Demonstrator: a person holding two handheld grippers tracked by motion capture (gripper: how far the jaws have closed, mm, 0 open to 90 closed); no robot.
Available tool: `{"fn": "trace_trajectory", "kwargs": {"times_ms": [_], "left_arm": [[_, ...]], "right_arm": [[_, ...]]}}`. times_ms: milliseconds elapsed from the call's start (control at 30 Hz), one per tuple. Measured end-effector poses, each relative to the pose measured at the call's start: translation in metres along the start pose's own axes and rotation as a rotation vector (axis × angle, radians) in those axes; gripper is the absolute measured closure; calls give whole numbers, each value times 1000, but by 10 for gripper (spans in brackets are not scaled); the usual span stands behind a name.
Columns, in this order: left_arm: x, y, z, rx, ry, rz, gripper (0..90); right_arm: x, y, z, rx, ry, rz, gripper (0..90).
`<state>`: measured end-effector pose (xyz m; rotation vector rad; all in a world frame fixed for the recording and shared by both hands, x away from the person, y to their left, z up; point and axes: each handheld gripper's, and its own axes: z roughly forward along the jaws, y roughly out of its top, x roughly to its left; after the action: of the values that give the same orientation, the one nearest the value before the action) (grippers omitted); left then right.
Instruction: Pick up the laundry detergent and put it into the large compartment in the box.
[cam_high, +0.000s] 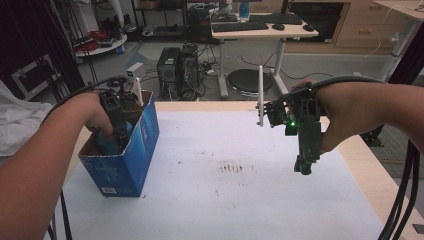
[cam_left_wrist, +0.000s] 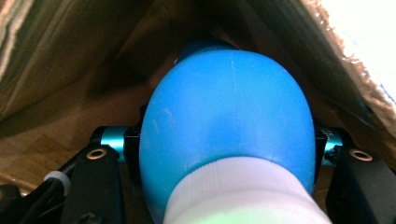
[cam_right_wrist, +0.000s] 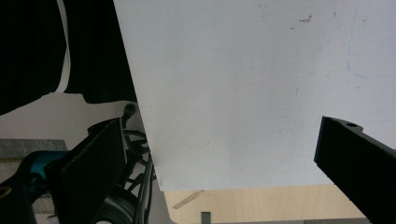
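Reaching into blue box (cam_high: 131, 159), left gripper (cam_high: 116, 131)

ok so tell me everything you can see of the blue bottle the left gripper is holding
The blue bottle has a rounded, smooth, matte body that looks like plastic, with a white band at the end nearest the camera. It sits clamped between the jaws of the left gripper, pressed on both sides. It is down inside the open blue cardboard box at the table's left edge, brown box walls close around it. Its label cannot be seen.
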<state>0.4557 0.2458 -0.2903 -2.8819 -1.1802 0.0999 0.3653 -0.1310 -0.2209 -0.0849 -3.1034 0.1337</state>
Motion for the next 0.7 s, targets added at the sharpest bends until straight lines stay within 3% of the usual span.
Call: {"fn": "trace_trajectory", "kwargs": {"times_ms": [100,600,700], "left_arm": [[1,-1,0,-3,-3,17,388],[1,-5,0,-7,-16,25,379],[1,-6,-1,-9,-4,3,353]], "right_arm": [[0,1,0,4,-1,2,12],[-1,0,2,5,-3,0,12],[-1,-1,3,8,-2,-6,12]]}}
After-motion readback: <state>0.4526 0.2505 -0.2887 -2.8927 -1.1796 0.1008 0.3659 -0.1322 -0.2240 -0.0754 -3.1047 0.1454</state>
